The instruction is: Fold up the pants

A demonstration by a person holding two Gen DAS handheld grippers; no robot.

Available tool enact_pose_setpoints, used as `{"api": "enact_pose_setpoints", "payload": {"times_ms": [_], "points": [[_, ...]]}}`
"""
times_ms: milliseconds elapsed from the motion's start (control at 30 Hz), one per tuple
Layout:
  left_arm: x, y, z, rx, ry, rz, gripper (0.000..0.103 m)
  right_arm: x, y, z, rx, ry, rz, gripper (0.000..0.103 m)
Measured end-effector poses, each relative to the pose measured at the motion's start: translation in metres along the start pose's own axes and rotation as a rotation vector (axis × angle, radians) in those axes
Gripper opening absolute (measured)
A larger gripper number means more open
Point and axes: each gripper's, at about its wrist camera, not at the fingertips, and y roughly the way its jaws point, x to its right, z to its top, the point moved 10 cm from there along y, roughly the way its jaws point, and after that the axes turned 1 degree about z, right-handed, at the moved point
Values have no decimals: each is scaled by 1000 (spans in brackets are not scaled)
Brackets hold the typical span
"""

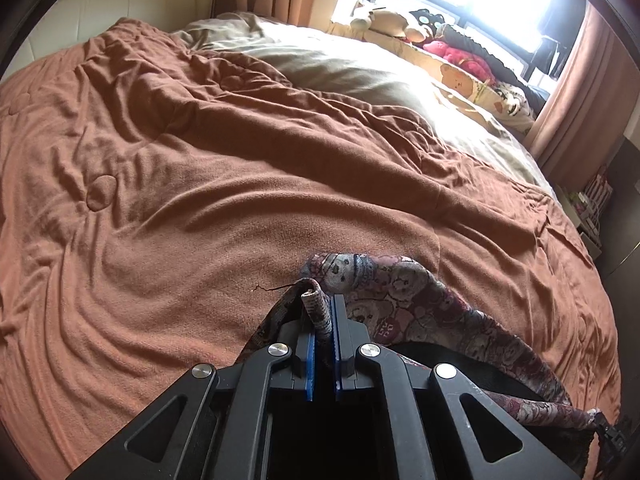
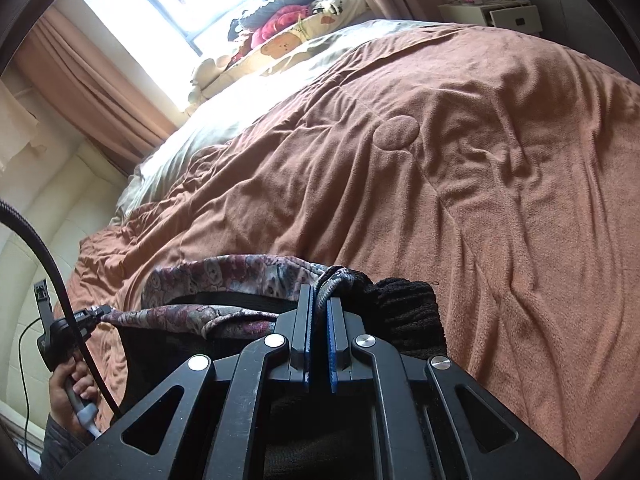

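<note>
The pants are patterned in maroon and grey with a black lining and hang low over the bed, stretched between both grippers. My left gripper is shut on a folded edge of the fabric, which sticks up between its blue pads. In the right wrist view my right gripper is shut on a bunched edge of the pants, with black lining just to its right. The left gripper shows there at the far left, holding the other end, with a hand on its handle.
A wrinkled brown blanket covers the bed beneath the pants. A beige sheet lies beyond it toward the bright window. Stuffed toys line the sill between brown curtains. A white nightstand stands beside the bed, and a cream padded headboard at its end.
</note>
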Motion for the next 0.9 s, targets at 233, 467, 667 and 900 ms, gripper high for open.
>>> {"api": "enact_pose_setpoints", "payload": {"times_ms": [233, 467, 667, 900], "points": [[-18, 6, -1, -8, 104, 92, 76, -3, -12, -1, -30, -82, 51, 63], [-12, 21, -10, -51, 257, 116, 76, 3, -31, -12, -42, -244, -24, 66], [5, 51, -19, -80, 370, 150, 74, 13, -18, -8, -91, -284, -91, 66], [25, 81, -22, -115, 427, 131, 40, 15, 12, -8, -171, -339, -125, 48]]}}
